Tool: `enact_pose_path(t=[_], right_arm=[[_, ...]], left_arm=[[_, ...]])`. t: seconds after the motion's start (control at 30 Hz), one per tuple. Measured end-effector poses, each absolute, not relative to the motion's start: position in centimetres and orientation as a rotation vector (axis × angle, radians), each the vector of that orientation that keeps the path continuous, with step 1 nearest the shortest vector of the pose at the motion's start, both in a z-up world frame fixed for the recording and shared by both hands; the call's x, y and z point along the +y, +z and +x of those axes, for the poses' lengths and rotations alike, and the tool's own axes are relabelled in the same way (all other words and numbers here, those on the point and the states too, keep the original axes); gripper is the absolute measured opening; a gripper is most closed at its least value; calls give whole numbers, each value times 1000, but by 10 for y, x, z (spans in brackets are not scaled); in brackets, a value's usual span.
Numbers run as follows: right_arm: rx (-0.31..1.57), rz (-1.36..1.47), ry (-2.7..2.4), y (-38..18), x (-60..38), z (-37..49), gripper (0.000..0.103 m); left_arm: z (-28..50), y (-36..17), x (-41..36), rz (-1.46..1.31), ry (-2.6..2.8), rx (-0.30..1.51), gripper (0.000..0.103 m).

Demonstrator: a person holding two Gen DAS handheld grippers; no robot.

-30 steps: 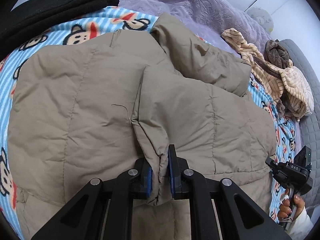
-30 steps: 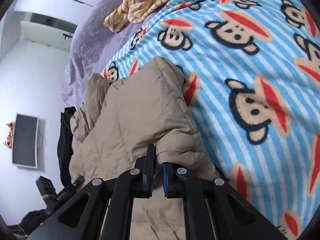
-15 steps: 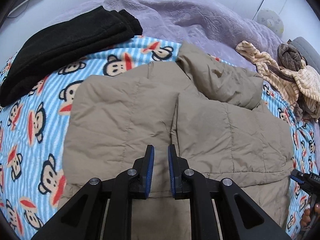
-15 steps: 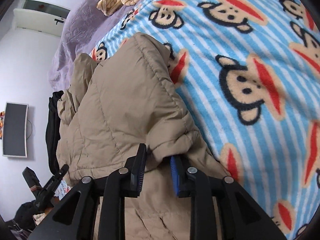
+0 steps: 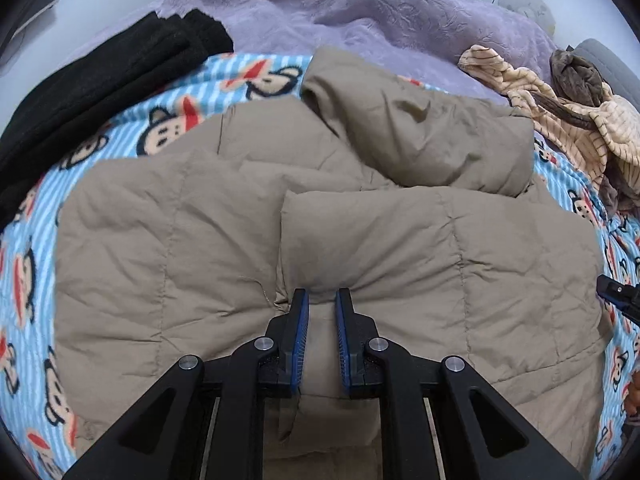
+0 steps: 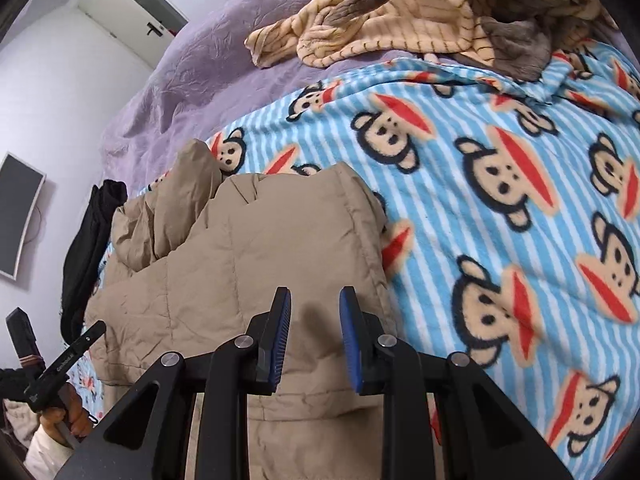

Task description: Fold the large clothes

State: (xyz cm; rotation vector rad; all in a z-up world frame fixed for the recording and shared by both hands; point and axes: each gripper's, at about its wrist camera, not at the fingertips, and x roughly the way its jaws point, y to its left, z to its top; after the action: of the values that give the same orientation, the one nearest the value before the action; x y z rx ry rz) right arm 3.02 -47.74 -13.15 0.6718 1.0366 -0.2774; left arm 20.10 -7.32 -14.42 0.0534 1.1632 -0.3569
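A large tan quilted jacket (image 5: 168, 240) lies on a blue striped monkey-print blanket (image 5: 36, 216), with a panel folded over its right half and the hood bunched at the far end (image 5: 432, 136). My left gripper (image 5: 322, 312) is open and empty just above the folded panel's near edge. My right gripper (image 6: 315, 312) is open and empty above the jacket's right edge (image 6: 280, 248). The other gripper shows at the right edge of the left wrist view (image 5: 620, 296) and at the lower left of the right wrist view (image 6: 60, 364).
Folded black clothing (image 5: 100, 68) lies at the far left of the bed. A striped beige garment with a brown one (image 5: 560, 100) is piled at the far right, also in the right wrist view (image 6: 400, 16). A purple bedspread (image 5: 360, 12) covers the far side.
Both grippers have let go of the jacket fold and opened. Both have pulled back from the jacket, which now lies folded on the blanket.
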Motion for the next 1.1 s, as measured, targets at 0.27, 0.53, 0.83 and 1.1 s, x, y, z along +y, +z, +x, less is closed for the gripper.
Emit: enact_pose_path(t=[0.27,0.53,0.83,1.1], right_arm=[[1091,671,-322,-183,-479,42,24],[1108,576,-342,-172,-469,42,28],[1103,486,-381,-143,-453,3,31],[1170,536,-395,-141,-439,-35,50]], left_arm=[[201,-155,-82,111,-378,1141,16],[186,-128,-71,164,-329,1112,16],[154,-118,-45,155,-299,1150,16],[128,-121,-36,147,-281,1208,16]])
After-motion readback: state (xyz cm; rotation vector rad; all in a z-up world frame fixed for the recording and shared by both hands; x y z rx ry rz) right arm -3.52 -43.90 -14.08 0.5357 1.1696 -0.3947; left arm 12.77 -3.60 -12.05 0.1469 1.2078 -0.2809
